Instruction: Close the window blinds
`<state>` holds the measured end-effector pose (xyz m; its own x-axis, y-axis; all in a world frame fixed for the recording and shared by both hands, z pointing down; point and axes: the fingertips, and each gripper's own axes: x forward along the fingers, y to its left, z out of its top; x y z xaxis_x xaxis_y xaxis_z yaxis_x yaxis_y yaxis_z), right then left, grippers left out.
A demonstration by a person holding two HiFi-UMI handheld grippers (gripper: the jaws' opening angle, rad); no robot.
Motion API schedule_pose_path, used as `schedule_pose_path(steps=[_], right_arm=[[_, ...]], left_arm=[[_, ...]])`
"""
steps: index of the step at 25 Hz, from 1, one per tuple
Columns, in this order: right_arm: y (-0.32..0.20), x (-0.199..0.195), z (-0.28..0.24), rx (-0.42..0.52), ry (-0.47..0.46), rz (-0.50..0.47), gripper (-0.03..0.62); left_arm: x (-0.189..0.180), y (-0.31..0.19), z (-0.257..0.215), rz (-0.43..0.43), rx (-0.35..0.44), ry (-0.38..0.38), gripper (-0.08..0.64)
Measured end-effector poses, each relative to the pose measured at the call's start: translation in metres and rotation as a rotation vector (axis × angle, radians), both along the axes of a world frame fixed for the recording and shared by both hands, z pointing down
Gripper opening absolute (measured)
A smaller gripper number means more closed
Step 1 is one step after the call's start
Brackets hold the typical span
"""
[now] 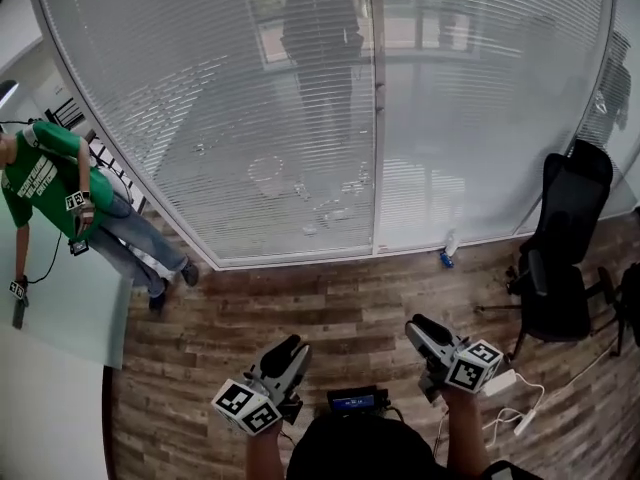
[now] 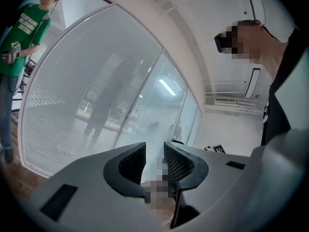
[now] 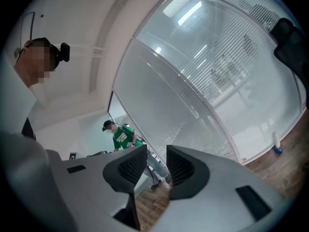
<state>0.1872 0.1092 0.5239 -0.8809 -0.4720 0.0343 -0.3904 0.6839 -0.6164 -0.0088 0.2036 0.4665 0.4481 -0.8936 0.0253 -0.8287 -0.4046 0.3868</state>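
The window blinds [image 1: 200, 118] hang down over a long glass wall ahead of me, slats partly turned, with dim shapes showing through. A vertical frame post [image 1: 376, 108] splits the wall in two. My left gripper [image 1: 293, 348] and right gripper [image 1: 416, 326] are held low over the wood floor, well short of the glass, pointing toward it. In the left gripper view the blinds [image 2: 82, 100] fill the left, and the left gripper [image 2: 154, 148] has a gap with nothing in it. In the right gripper view the right gripper [image 3: 156, 150] is likewise open and empty before the blinds [image 3: 207, 81].
A person in a green shirt [image 1: 45, 183] stands at the left beside a pale table [image 1: 70, 298]. A black office chair [image 1: 560, 258] stands at the right. A small bottle [image 1: 447, 252] sits at the foot of the glass. White cables and a power strip [image 1: 505, 388] lie at the lower right.
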Motion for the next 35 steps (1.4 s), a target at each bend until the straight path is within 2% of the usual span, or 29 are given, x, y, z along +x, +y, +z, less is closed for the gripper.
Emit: schedule_pose_path(steps=[3, 6, 9, 12, 14, 18, 21, 23, 26, 29, 35], right_arm=[[0.006, 0.006, -0.016, 0.036, -0.012, 0.028, 0.129], [0.025, 0.009, -0.025, 0.035, -0.006, 0.062, 0.129], [0.045, -0.004, -0.034, 0.031, 0.009, 0.072, 0.129], [0.059, -0.016, -0.056, 0.068, 0.038, 0.059, 0.129], [0.080, -0.011, -0.075, 0.095, 0.061, 0.068, 0.129], [0.110, 0.016, -0.076, 0.062, 0.102, 0.126, 0.129], [0.128, 0.024, -0.063, 0.019, 0.130, 0.156, 0.129], [0.130, 0.022, -0.060, 0.007, 0.125, 0.166, 0.129], [0.124, 0.020, -0.053, 0.014, 0.102, 0.143, 0.129], [0.114, 0.014, -0.047, 0.042, 0.060, 0.092, 0.129], [0.104, 0.008, -0.045, 0.053, 0.028, 0.015, 0.129]], left_arm=[[0.005, 0.005, -0.017, 0.029, 0.041, -0.007, 0.129], [0.000, 0.026, -0.024, 0.043, 0.046, 0.008, 0.129], [-0.024, 0.046, -0.032, 0.027, 0.058, 0.029, 0.129], [-0.043, 0.058, -0.034, -0.004, 0.067, 0.064, 0.129], [-0.039, 0.070, -0.037, 0.006, 0.069, 0.087, 0.129], [-0.019, 0.082, -0.042, 0.057, 0.088, 0.121, 0.129], [-0.013, 0.089, -0.026, 0.091, 0.052, 0.163, 0.129], [-0.013, 0.087, -0.024, 0.104, 0.038, 0.162, 0.129], [-0.011, 0.089, -0.029, 0.086, 0.062, 0.139, 0.129], [-0.012, 0.091, -0.028, 0.030, 0.094, 0.108, 0.129], [-0.004, 0.102, -0.027, -0.026, 0.073, 0.072, 0.129]])
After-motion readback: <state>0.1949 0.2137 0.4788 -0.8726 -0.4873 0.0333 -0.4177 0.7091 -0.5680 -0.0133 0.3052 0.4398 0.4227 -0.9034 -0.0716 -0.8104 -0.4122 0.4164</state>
